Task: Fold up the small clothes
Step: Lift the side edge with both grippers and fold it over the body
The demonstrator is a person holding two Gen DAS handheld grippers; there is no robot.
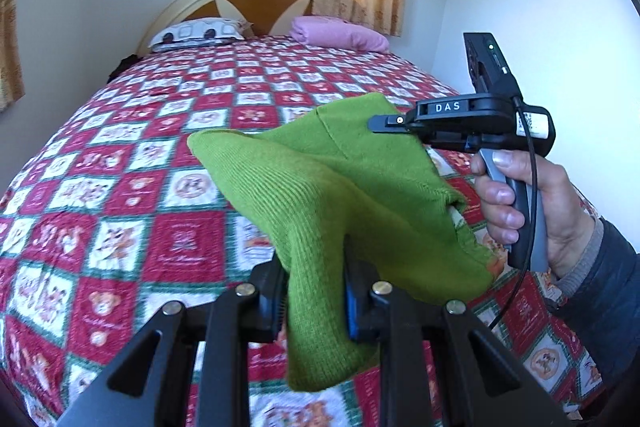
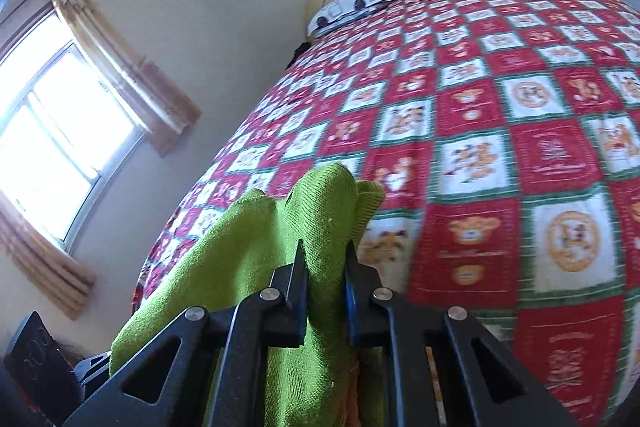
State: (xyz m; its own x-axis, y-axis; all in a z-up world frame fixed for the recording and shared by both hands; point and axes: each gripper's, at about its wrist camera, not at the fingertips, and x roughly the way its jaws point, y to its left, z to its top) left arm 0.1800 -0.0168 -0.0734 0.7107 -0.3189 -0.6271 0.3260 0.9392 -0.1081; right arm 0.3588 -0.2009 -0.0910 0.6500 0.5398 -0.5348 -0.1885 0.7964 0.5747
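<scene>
A green knitted garment (image 1: 320, 187) hangs in the air above the bed, stretched between both grippers. My left gripper (image 1: 316, 291) is shut on a bunched fold of it, and the cloth droops below the jaws. In the left wrist view the right gripper (image 1: 378, 123), held by a person's hand (image 1: 520, 203), pinches the garment's far upper edge. Seen from the right wrist, my right gripper (image 2: 326, 267) is shut on a ribbed edge of the same green garment (image 2: 256, 267), which trails down to the left.
Below lies a bed with a red, white and green patchwork quilt (image 1: 160, 155). At its head are a patterned pillow (image 1: 196, 33), a folded pink cloth (image 1: 340, 33) and a wooden headboard (image 1: 256, 3). A curtained window (image 2: 60, 131) is on the left wall.
</scene>
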